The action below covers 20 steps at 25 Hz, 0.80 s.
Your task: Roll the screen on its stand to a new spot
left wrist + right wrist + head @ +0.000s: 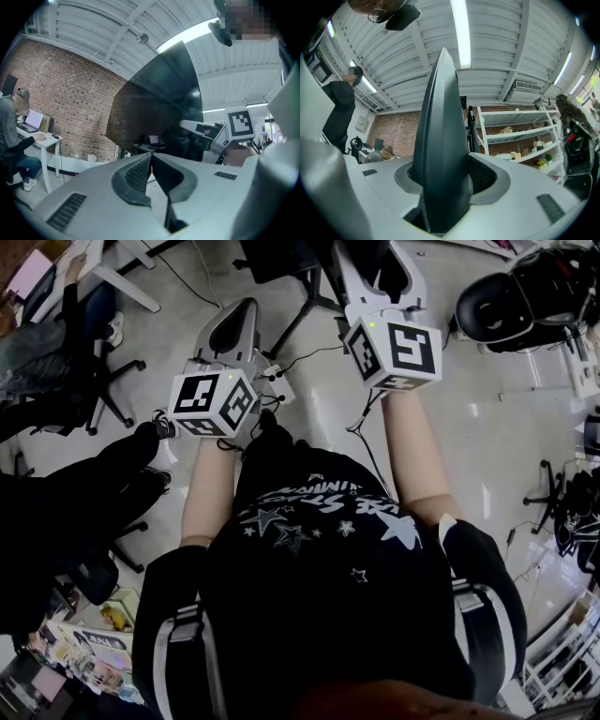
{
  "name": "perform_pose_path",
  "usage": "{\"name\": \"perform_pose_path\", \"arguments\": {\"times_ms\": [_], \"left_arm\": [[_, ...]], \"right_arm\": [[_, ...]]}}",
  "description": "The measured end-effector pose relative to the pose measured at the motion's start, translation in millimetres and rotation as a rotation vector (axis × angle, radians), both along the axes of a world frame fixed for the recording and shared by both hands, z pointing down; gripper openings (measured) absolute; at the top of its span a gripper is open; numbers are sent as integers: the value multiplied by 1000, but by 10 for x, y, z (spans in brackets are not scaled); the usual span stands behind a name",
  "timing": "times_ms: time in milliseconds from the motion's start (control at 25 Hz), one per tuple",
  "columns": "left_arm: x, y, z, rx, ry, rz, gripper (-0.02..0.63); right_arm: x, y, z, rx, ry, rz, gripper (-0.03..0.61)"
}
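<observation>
Grasping the large dark flat screen (440, 117) edge-on is my right gripper (446, 178); my left gripper (151, 156) sits clenched nearby. Rolling it looks unfinished.

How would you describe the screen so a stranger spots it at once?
Facing the brick wall, find the large dark glossy panel in front of it: the screen. Unlike the desk laptop, it is clamped by the left hand-held gripper and right hand-held gripper.

screen (440, 103) between right tongs (443, 165), ahead of left tongs (151, 157)
</observation>
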<state>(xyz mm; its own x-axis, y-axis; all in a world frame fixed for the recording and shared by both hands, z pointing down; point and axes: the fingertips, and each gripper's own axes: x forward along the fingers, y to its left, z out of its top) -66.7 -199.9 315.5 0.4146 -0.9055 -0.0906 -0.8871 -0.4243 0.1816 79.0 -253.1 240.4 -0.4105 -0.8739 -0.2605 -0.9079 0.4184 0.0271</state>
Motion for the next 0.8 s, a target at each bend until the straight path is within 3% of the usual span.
{"name": "perform_pose_path", "arguments": {"times_ms": [360, 800], "left_arm": [[-60, 93, -13, -6, -20, -23, 11], [-250, 397, 140, -40, -25, -32, 12]], "right_arm": [[23, 74, 61, -19, 61, -113, 258], [308, 597, 266, -25, -102, -120, 264]]}}
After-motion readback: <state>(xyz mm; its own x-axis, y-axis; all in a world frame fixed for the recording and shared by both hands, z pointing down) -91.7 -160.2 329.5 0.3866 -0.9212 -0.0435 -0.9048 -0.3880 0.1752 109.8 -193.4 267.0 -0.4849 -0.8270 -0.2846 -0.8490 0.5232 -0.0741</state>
